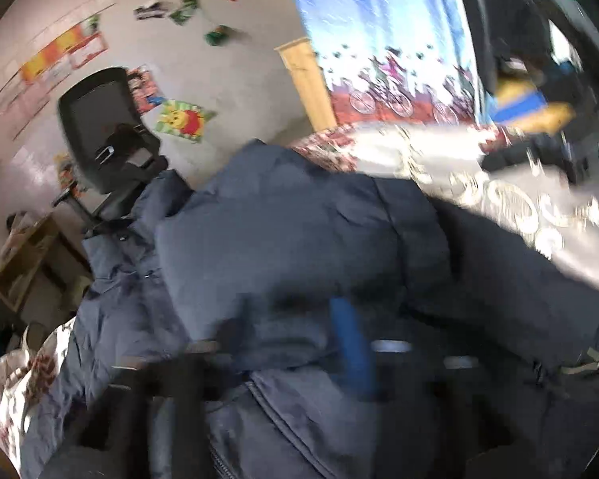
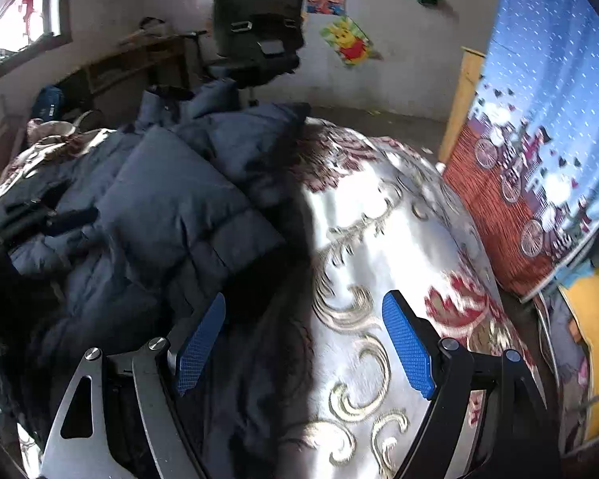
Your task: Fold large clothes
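navy quilted fabric fills most of what i see: the jacket (image 2: pixel 171 199) is a puffy padded coat lying on the left half of the bed (image 2: pixel 379 219), partly doubled over itself, collar end toward the chair (image 2: pixel 259 28). i'd judge it bulky but light, soft all through, with a slick shell that will slide over the satin-looking bedcover and spring back out of any crease. thin pinches will likely slip; i'd take a thick bite at a stitched seam, the hem or the zip edge (image 1: pixel 283 419), where the padding is firmer.

my right gripper (image 2: pixel 303 343) hangs just off the coat's near edge, its blue pads (image 2: pixel 407 347) spread wide with nothing between them, only bedcover and dark shadow below.

my left gripper (image 1: pixel 283 351) is down in the coat. that view is smeared with motion blur; one blue pad (image 1: pixel 351 347) shows and a fold of padding bulges across where the other would be, so i cannot tell whether it has a grip or is just pressed in.

farther out: a blue curtain (image 2: pixel 539 119) with bicycles printed on it at the right, a wooden desk (image 2: pixel 131 60) and posters on the wall (image 2: pixel 399 60). for writing, a few pale letters show at the right edge of the left view, too blurred to read. no brand on the coat that i can see.
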Action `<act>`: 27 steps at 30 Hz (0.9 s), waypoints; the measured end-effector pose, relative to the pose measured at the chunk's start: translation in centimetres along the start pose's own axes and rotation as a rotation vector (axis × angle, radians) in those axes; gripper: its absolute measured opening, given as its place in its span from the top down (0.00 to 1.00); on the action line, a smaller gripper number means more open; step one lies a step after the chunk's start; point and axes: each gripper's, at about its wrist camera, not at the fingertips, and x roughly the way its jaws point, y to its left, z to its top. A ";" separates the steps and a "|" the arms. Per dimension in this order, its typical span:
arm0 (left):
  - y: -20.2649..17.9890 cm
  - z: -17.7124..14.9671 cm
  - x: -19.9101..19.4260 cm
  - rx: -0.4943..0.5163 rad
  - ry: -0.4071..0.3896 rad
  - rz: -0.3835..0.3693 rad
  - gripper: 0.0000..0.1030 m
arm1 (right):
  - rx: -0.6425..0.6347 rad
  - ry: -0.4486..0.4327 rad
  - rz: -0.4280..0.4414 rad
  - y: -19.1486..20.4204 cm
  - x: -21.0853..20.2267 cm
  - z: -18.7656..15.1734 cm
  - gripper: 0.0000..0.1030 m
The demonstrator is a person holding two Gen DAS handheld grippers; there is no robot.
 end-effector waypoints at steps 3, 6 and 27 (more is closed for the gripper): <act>-1.4 -0.1 0.7 0.084 -0.014 0.017 0.20 | -0.019 -0.033 0.007 0.5 0.9 1.5 0.20; -2.6 0.2 2.4 0.142 0.028 0.035 0.22 | -0.004 -0.056 0.007 0.2 1.7 2.8 0.20; 12.1 -2.7 -3.1 -0.810 -0.058 0.099 0.92 | 0.098 -0.081 0.016 1.5 7.3 5.3 0.19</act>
